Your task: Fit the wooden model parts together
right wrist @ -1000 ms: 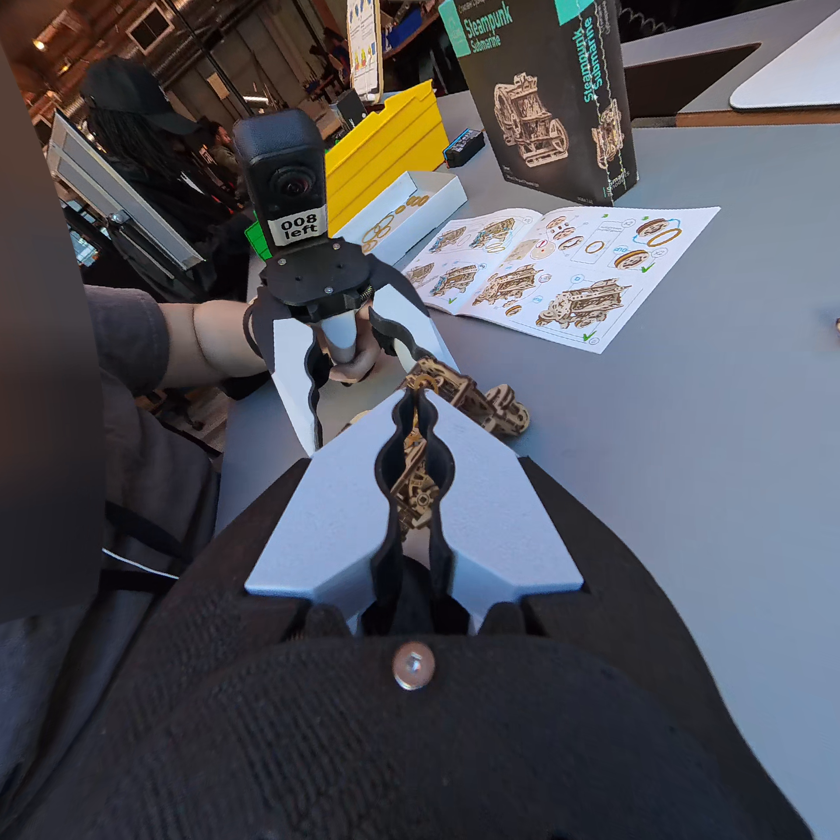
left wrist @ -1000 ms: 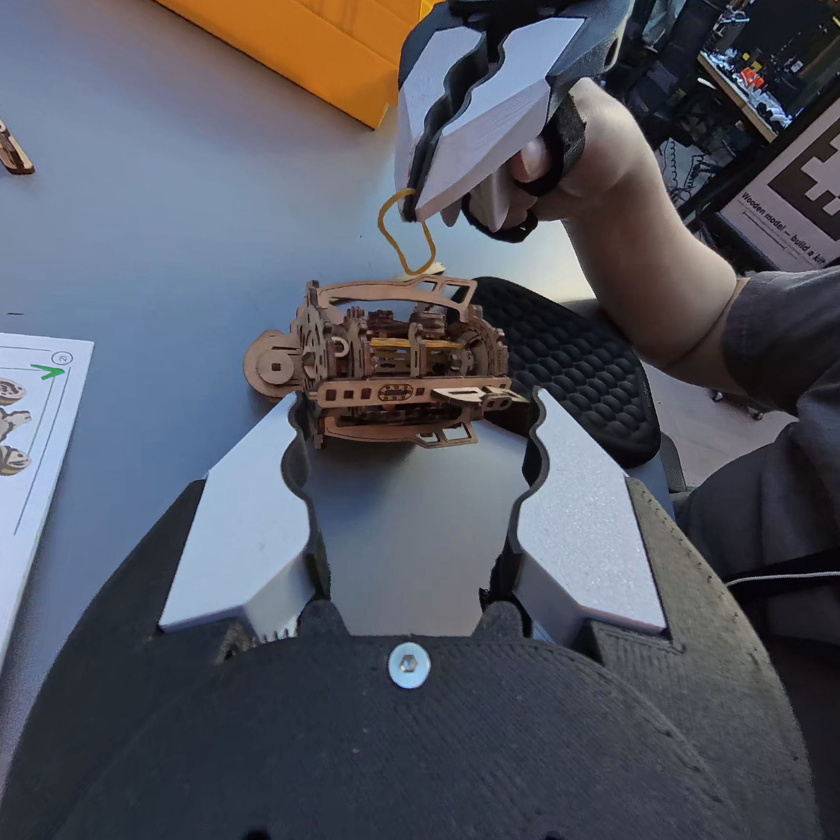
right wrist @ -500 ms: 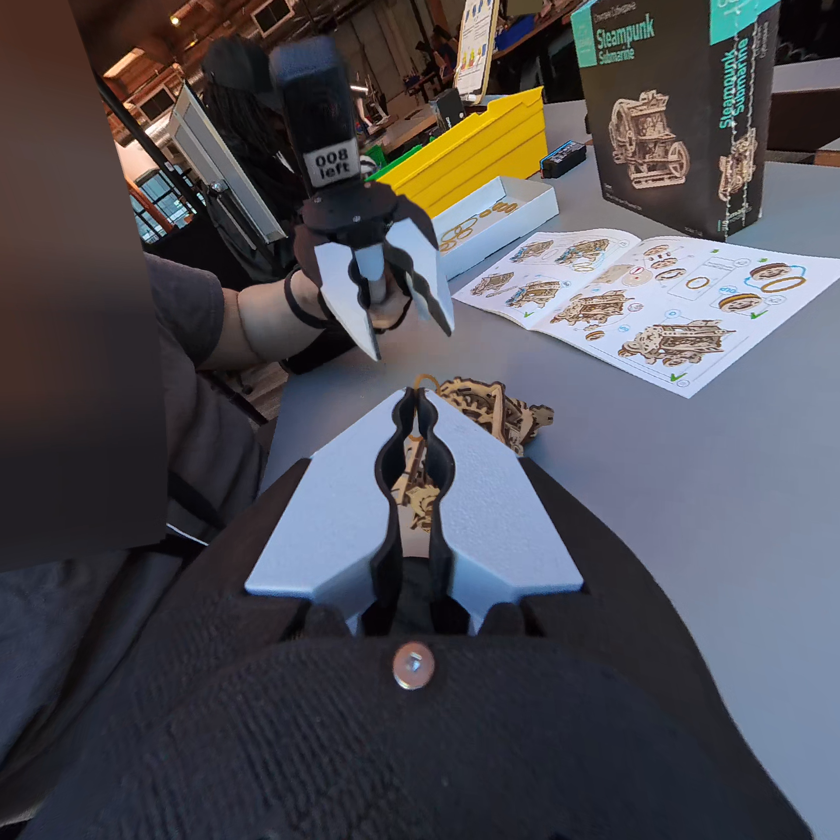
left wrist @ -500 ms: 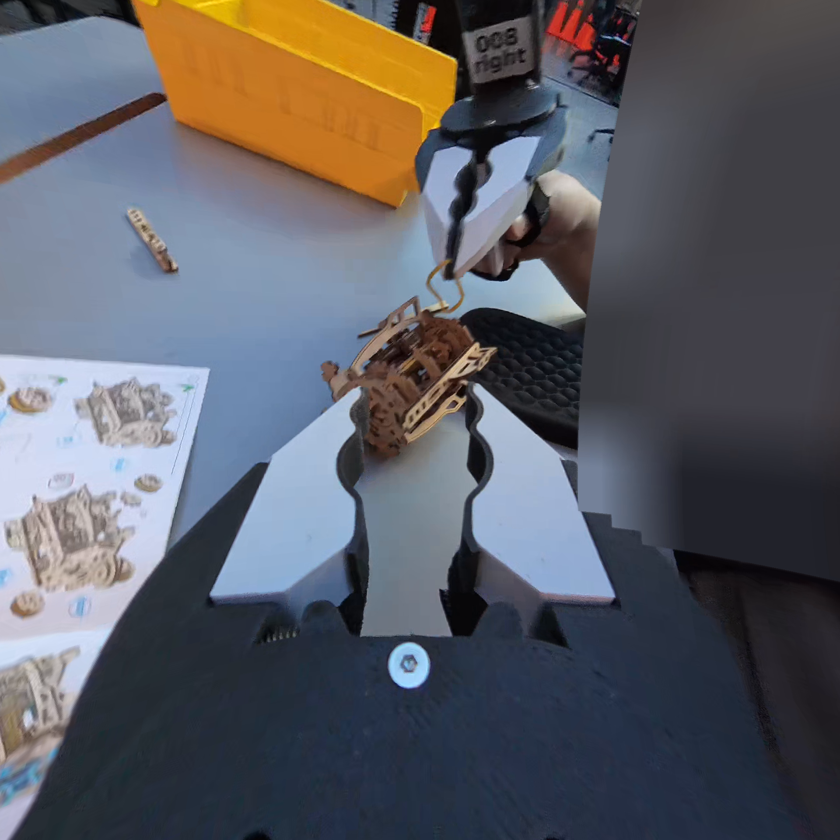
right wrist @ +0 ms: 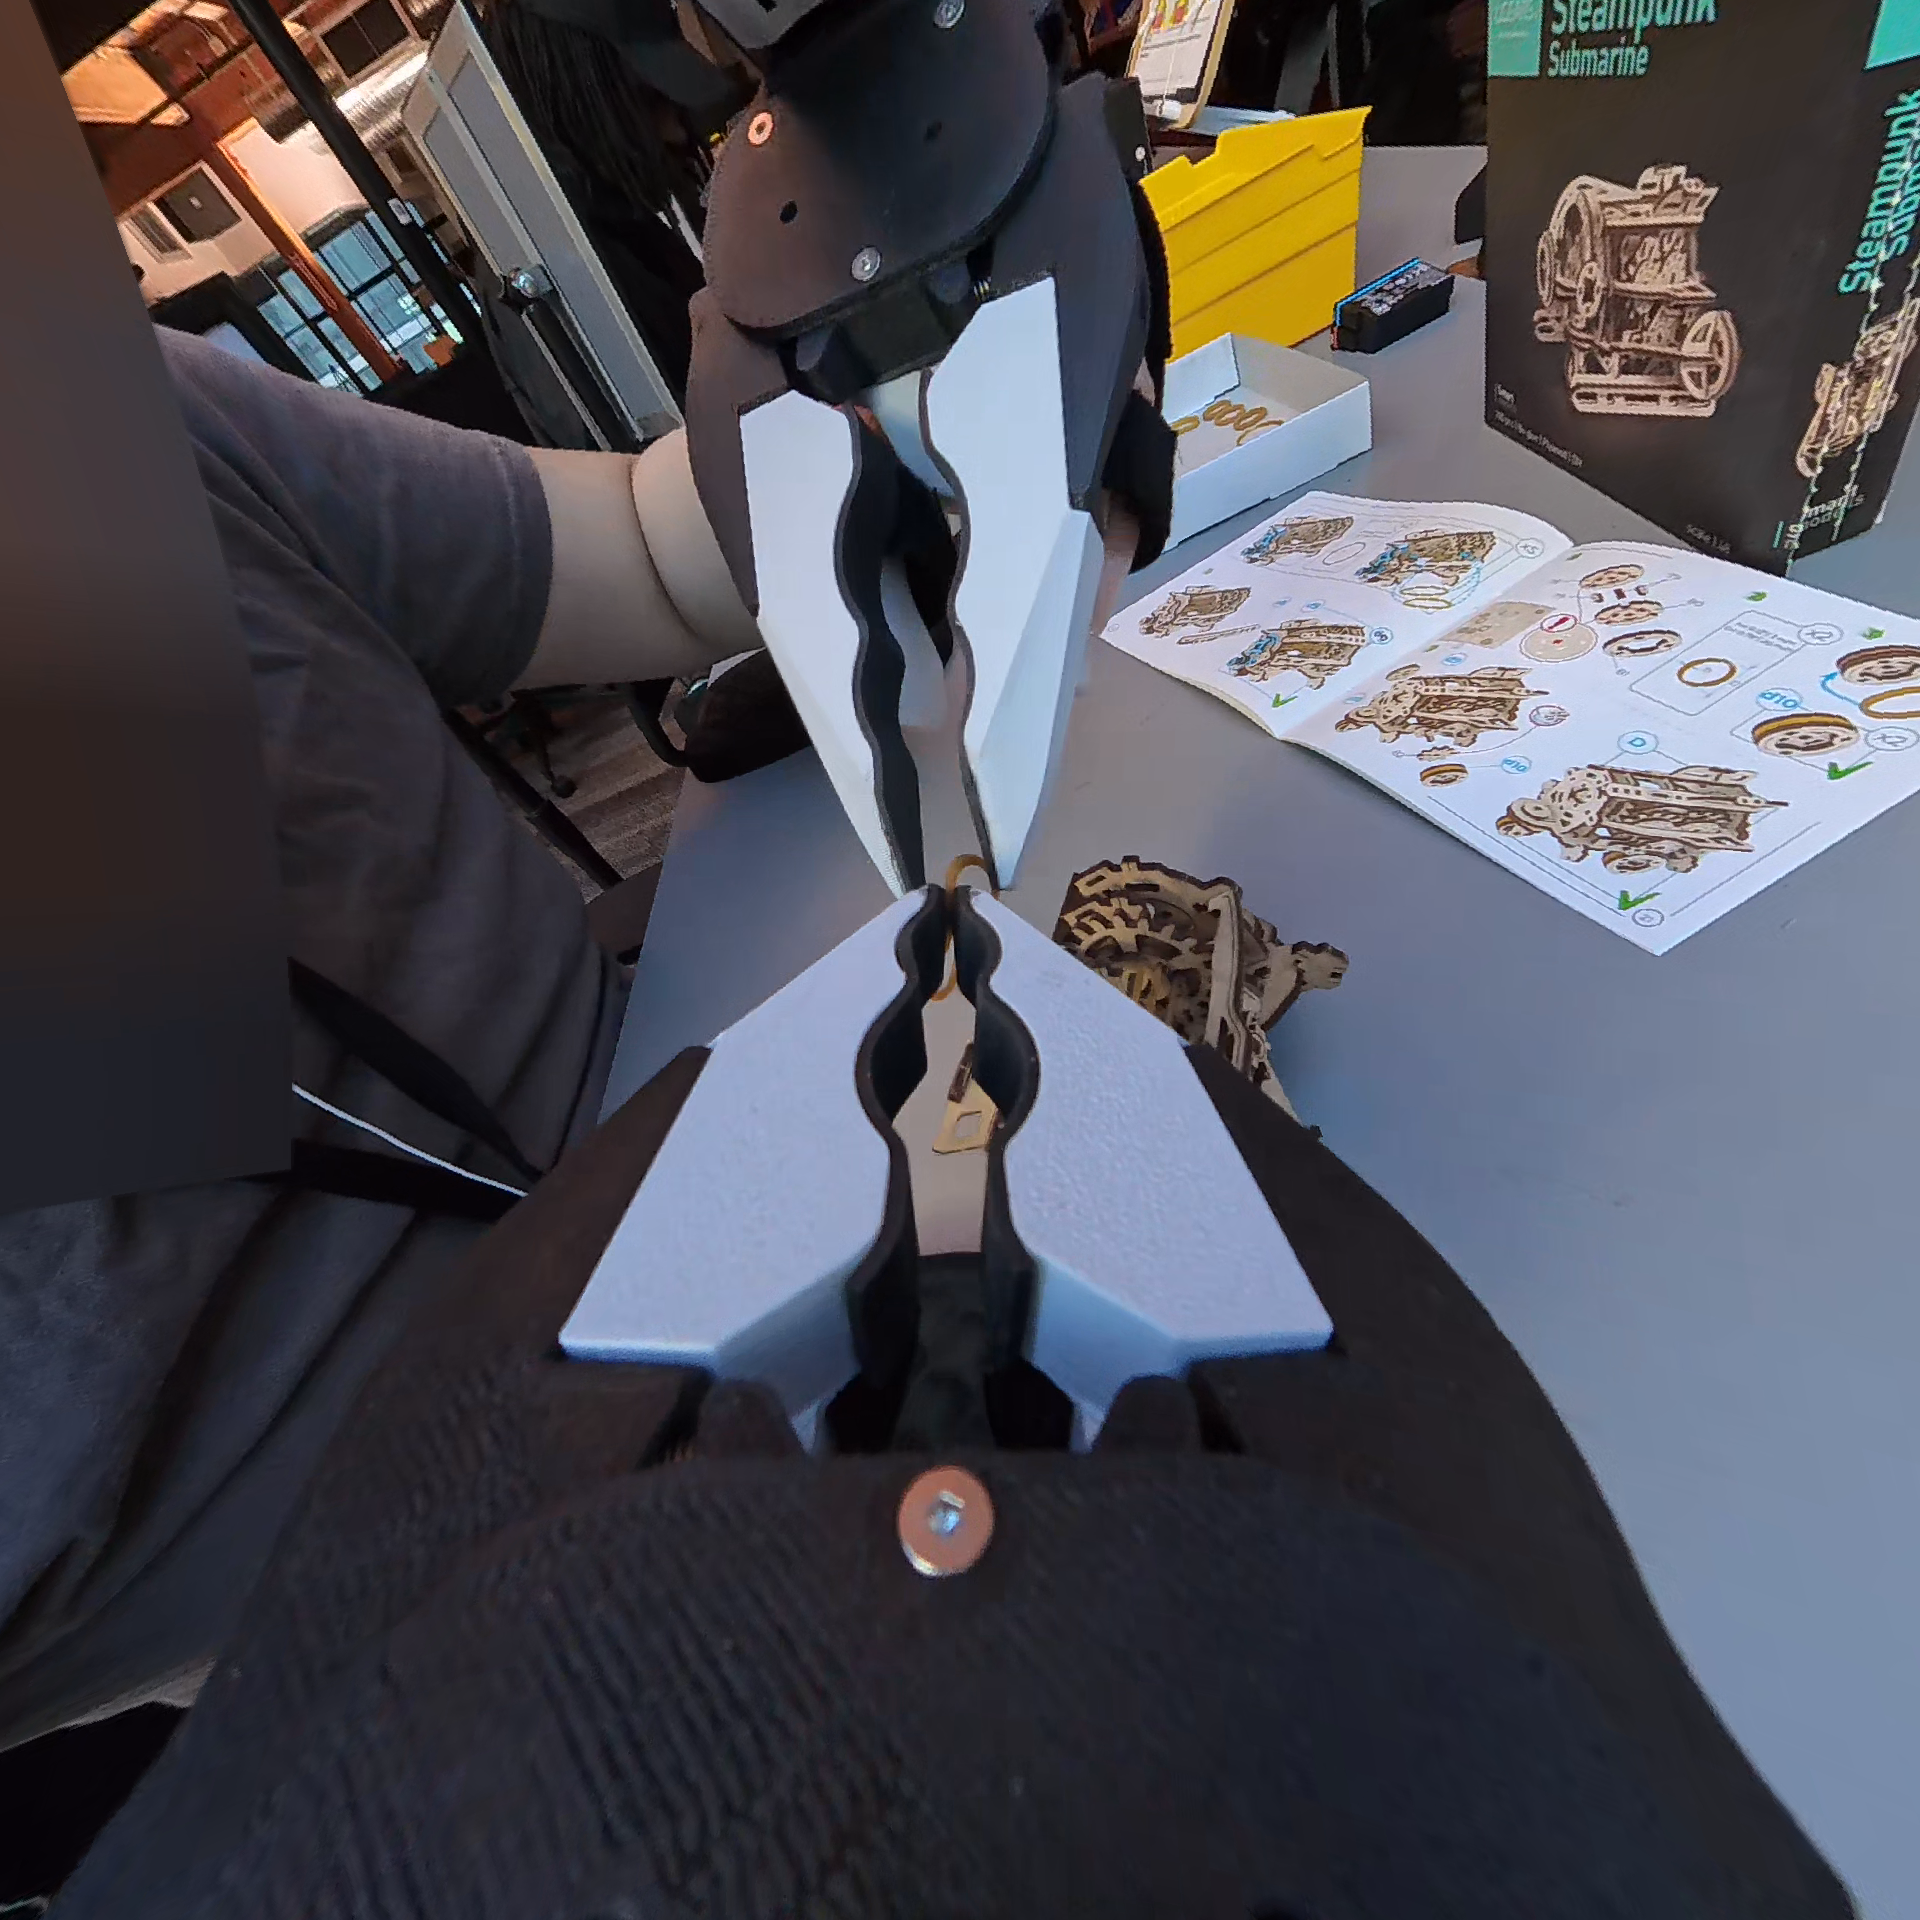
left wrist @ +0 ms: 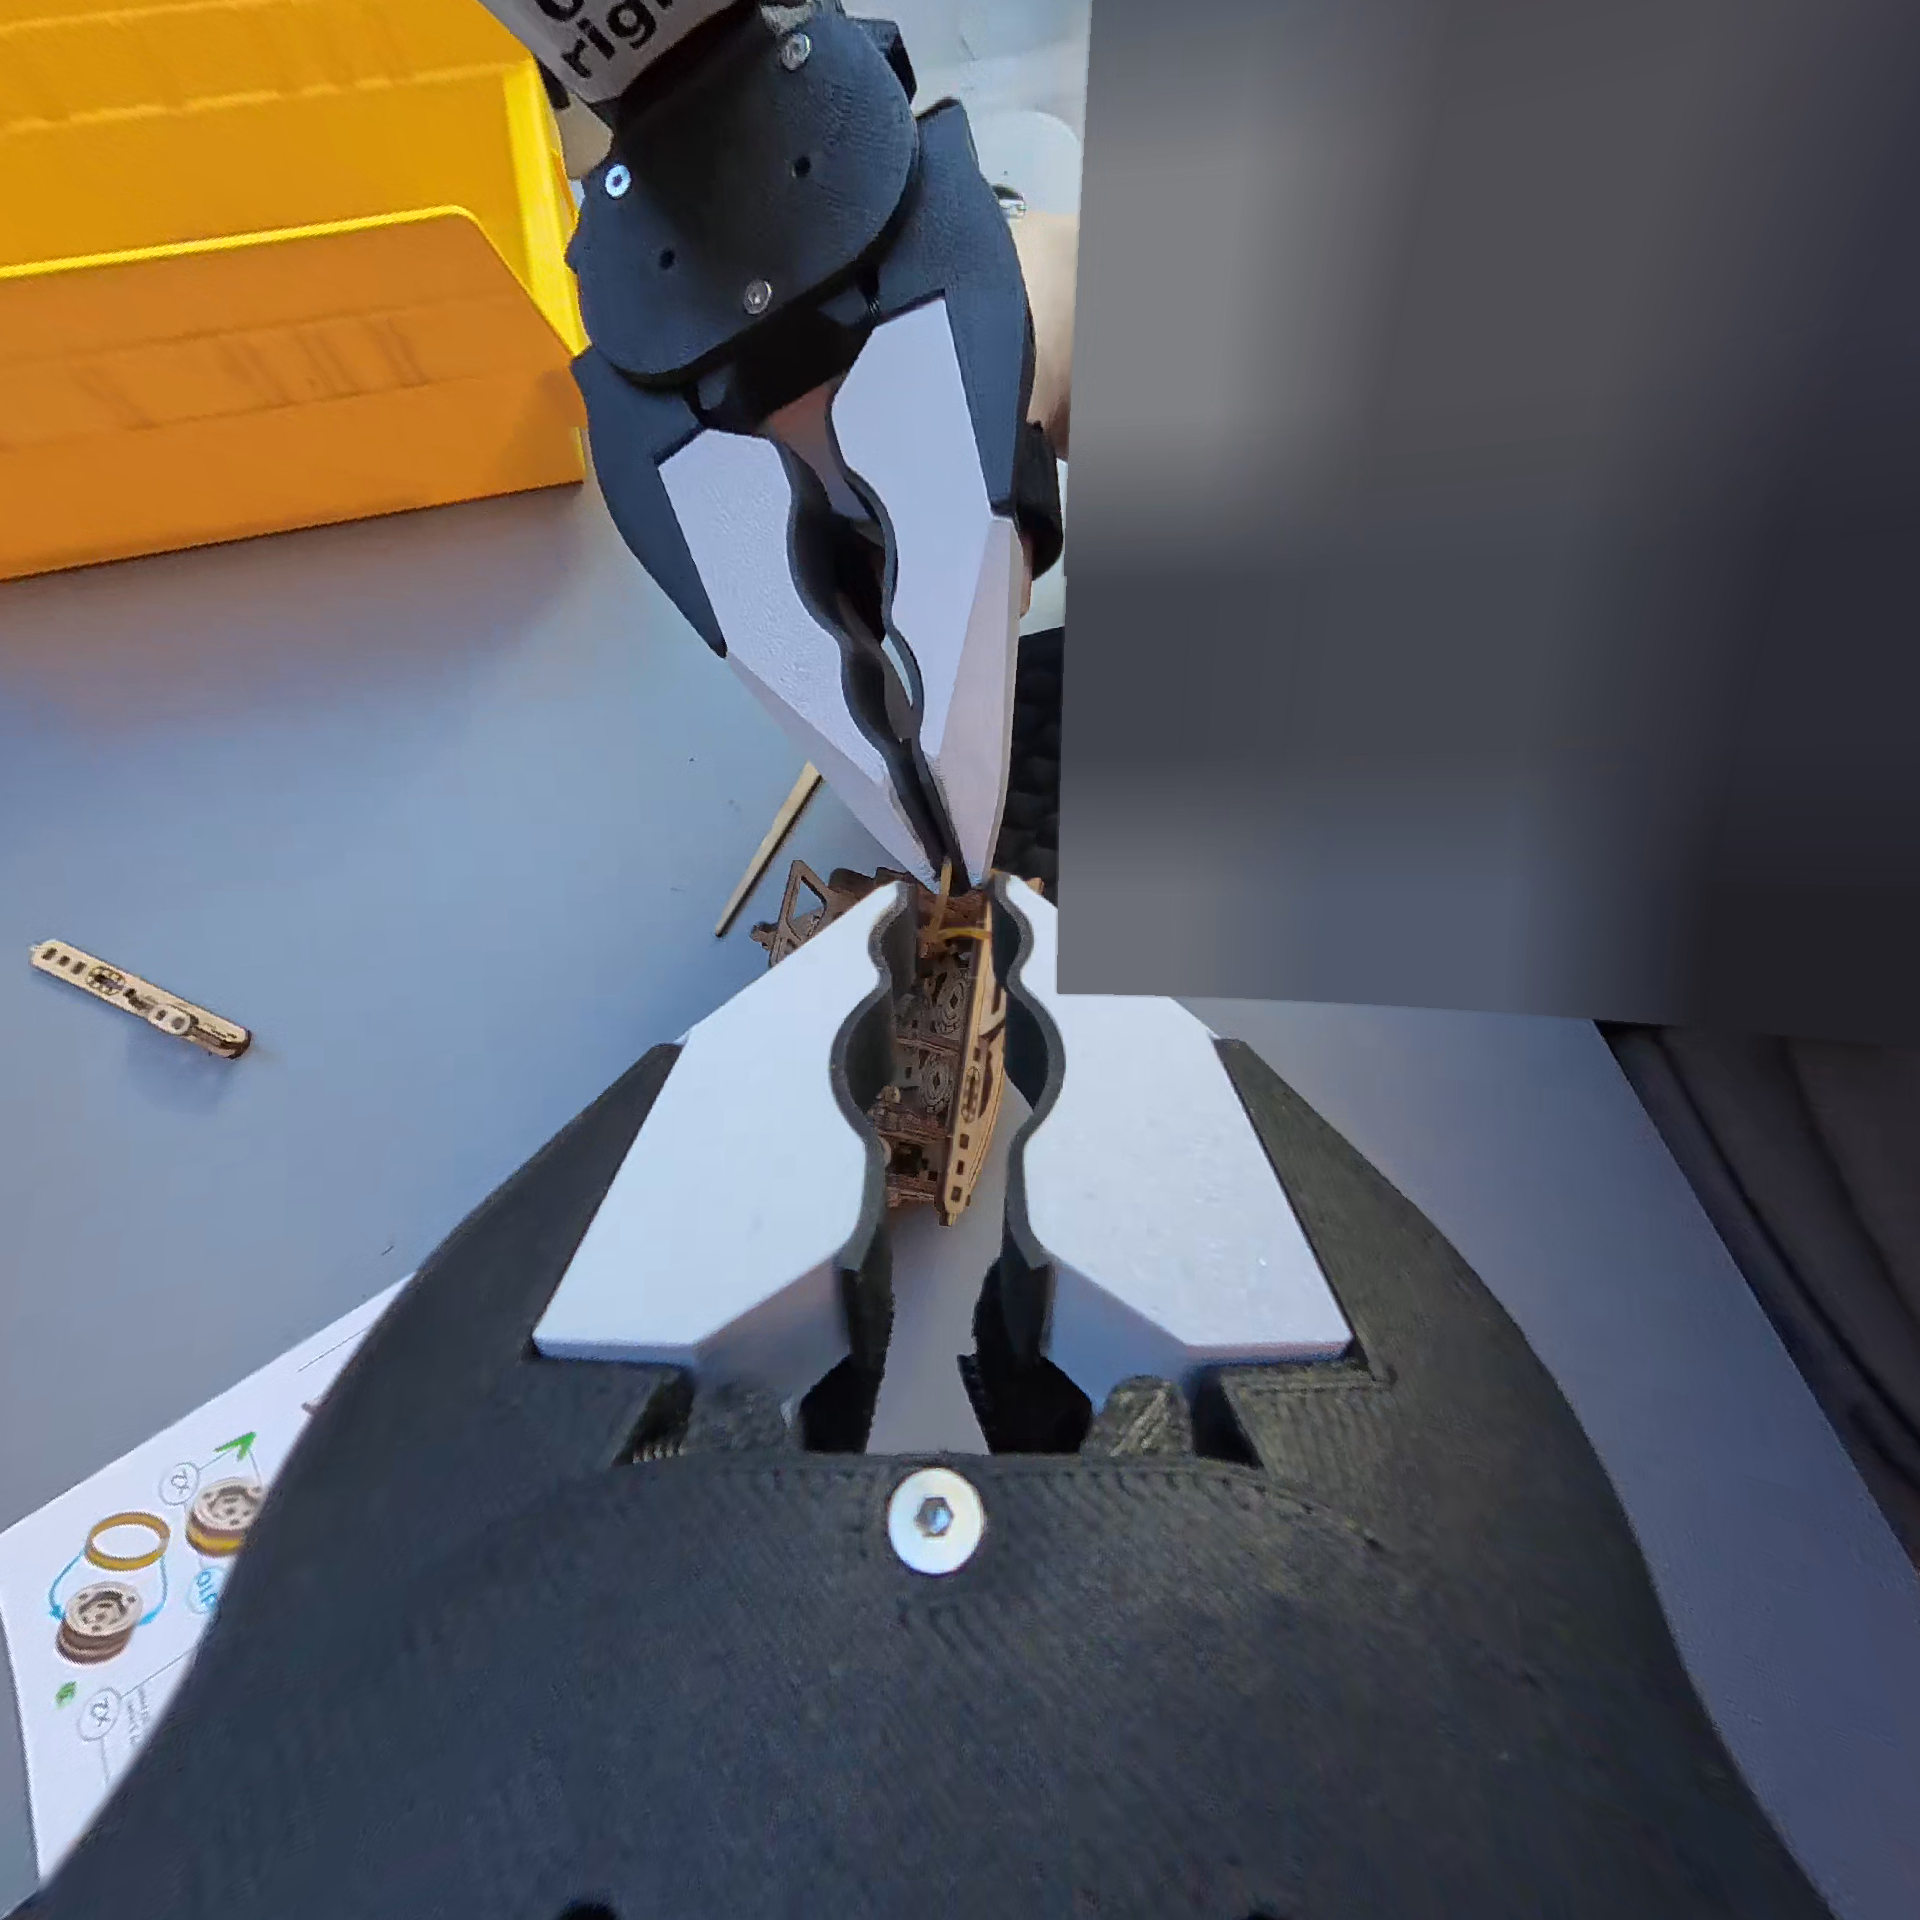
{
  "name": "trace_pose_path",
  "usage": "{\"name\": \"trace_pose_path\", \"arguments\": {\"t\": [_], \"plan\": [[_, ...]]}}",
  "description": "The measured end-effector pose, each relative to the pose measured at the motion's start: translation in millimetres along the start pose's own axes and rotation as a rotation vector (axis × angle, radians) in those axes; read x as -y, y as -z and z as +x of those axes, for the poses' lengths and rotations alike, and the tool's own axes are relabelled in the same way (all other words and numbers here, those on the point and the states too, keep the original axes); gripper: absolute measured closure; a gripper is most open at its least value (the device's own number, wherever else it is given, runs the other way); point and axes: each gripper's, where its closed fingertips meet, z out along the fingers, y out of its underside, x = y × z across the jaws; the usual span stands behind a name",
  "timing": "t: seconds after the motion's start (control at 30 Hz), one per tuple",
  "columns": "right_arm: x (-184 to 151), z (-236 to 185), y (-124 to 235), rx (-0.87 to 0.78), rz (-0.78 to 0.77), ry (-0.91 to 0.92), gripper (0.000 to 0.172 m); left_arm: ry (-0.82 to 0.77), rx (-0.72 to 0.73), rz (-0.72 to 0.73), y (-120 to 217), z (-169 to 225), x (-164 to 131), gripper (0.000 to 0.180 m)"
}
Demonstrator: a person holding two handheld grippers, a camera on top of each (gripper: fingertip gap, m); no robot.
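Pinching a thin yellow-brown rubber band at their very tips, the fingers of the right gripper stand closed on it. The left gripper faces it tip to tip; its fingers are narrowly parted, and whether they press on anything cannot be told. The wooden model rests on the grey table, below and just right of the right gripper's tips, and in the left wrist view it shows through the gap between the left fingers. A loose wooden strip lies well left of the left gripper. The open instruction booklet lies farther right, beyond the model.
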Motion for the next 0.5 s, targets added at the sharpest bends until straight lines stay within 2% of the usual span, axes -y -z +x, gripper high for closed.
{"name": "trace_pose_path", "arguments": {"t": [0.17, 0.37, 0.43, 0.5], "plan": [[-4.0, 4.0, 4.0, -0.022, -0.008, 0.015, 0.172, 0.018, -0.025, -0.002, -4.0, 1.1, 0.9, 0.180], [0.9, 2.4, 10.0, -0.024, 0.041, 0.060, 0.172, 0.140, 0.011, 0.081, 0.4, -9.6, 6.4, 0.180], [8.0, 9.8, 15.3, -0.096, 0.086, 0.098, 0.169, 0.208, 0.084, 0.107, 3.8, -21.7, 5.2, 0.180], [22.1, 21.8, 27.6, -0.251, 0.169, 0.184, 0.158, 0.317, 0.174, 0.167, 11.3, -37.8, 5.4, 0.180]]}}
